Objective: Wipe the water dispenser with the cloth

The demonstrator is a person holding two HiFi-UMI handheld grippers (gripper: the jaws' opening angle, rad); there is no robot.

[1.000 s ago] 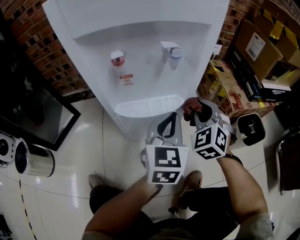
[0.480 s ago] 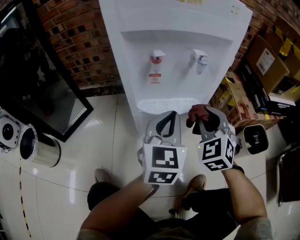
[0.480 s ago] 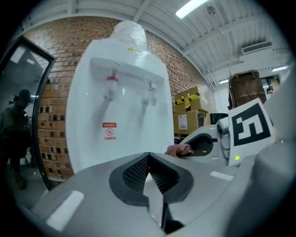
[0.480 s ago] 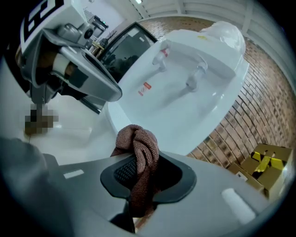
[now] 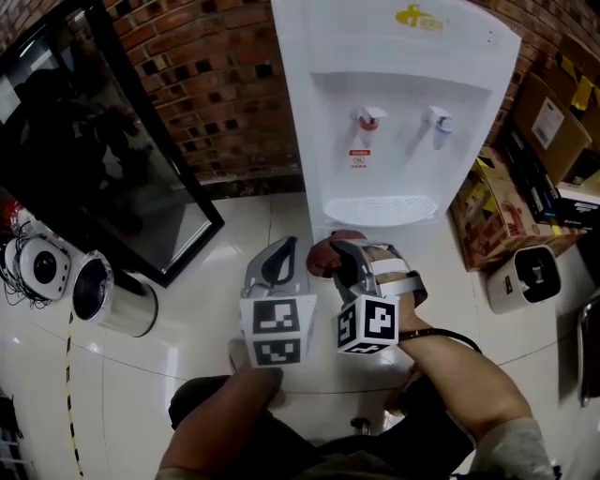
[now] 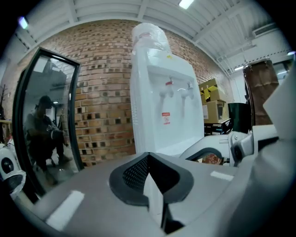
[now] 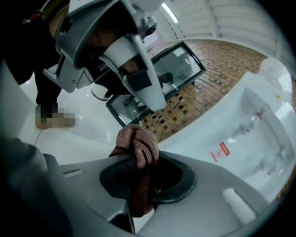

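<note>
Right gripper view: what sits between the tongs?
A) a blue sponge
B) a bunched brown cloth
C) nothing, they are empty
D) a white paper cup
B: a brown cloth is pinched in the tongs of the right gripper, and its bunched folds stick up past the pads.

The dispenser [image 5: 394, 112] is showing white, with a red tap [image 5: 369, 118], a blue tap [image 5: 439, 119] and a yellow logo [image 5: 419, 16] at 12 o'clock on it. The cloth [image 7: 138, 148] is showing reddish brown. The wall [image 5: 216, 75] is showing red-brown brick dotted with darker bricks. The floor [image 5: 187, 309] is gleaming white. The left cube [image 5: 277, 330] and right cube [image 5: 367, 325] are showing black square markers on white. At 3 o'clock the boxes [image 5: 497, 225] are showing tan.
</note>
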